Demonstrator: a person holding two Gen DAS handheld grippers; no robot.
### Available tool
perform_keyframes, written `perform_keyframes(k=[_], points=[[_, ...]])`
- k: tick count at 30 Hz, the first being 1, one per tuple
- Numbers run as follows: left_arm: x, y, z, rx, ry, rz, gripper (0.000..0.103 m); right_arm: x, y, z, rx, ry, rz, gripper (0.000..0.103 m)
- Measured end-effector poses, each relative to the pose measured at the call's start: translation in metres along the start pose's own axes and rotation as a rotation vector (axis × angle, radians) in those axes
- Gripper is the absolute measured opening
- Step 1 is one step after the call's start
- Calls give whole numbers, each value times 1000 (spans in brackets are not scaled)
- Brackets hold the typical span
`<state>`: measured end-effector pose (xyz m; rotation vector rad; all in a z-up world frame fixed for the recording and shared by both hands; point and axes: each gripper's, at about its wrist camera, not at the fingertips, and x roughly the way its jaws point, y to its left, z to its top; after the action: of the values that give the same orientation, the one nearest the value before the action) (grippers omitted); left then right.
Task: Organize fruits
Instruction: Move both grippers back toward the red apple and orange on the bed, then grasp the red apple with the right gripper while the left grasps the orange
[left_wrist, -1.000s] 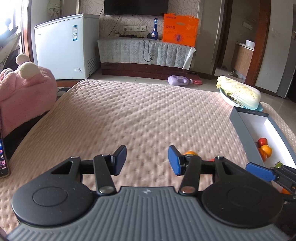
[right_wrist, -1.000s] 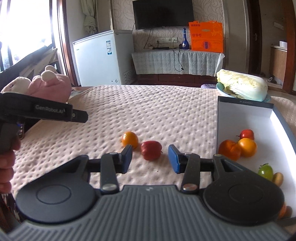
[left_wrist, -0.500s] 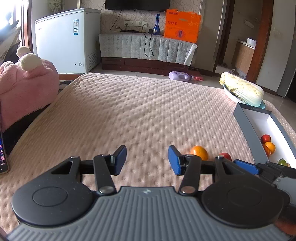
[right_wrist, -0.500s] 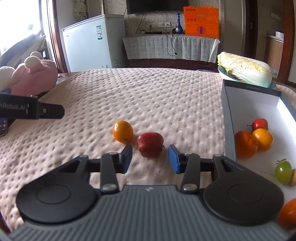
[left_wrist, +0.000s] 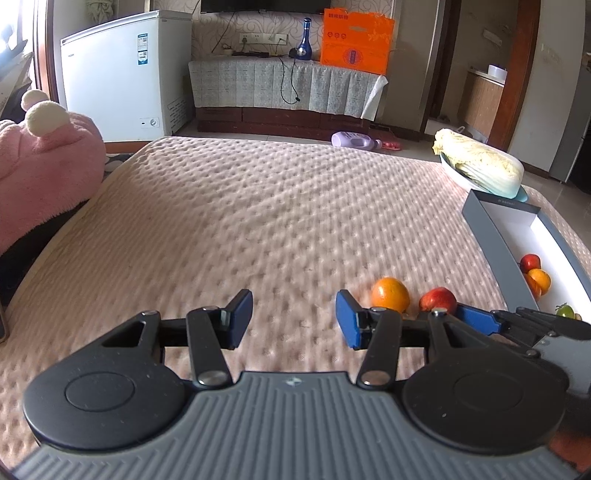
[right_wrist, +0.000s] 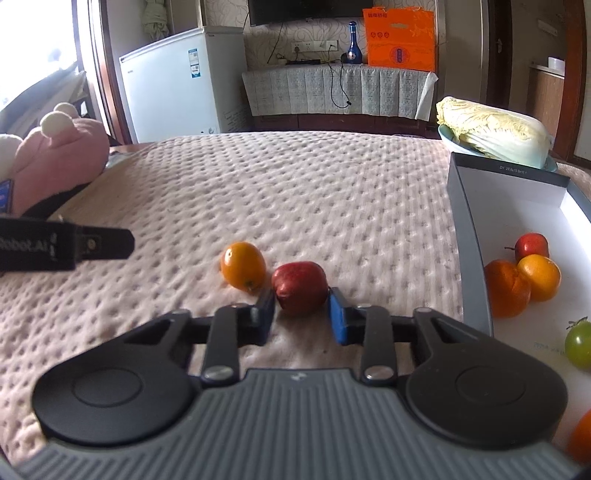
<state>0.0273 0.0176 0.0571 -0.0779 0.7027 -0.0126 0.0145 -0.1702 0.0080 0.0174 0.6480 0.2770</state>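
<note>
A red apple (right_wrist: 300, 282) and an orange (right_wrist: 243, 270) lie side by side on the pink dimpled bed cover. My right gripper (right_wrist: 300, 314) reaches the apple's near half; its jaws are closing, and the blue pads touch the apple on both sides. In the left wrist view the same orange (left_wrist: 390, 294) and apple (left_wrist: 437, 299) lie to the right, with one right finger (left_wrist: 476, 319) against the apple. My left gripper (left_wrist: 294, 317) hovers open over bare cover, nothing between its fingers. A grey-walled white box (right_wrist: 469, 236) on the right holds several fruits.
Inside the box are a small red apple (right_wrist: 532, 246), two oranges (right_wrist: 539, 277) and a green tomato (right_wrist: 578, 343). A cabbage (right_wrist: 495, 133) on a plate sits behind the box. A pink plush toy (right_wrist: 55, 166) lies at the left edge.
My right gripper has come forward and down to the red apple, and its jaws have narrowed onto it. The left gripper has hardly moved and stays open.
</note>
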Motion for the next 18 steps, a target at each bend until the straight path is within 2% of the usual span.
perform_keyframes(k=[6,18], points=[[6,-7,-1,8,9,-12,56,-12,-5,2,3,-3,18,33],[28,-43,-2,13,31,-68,56,-80,-17,-1,-87,-31,100,33]])
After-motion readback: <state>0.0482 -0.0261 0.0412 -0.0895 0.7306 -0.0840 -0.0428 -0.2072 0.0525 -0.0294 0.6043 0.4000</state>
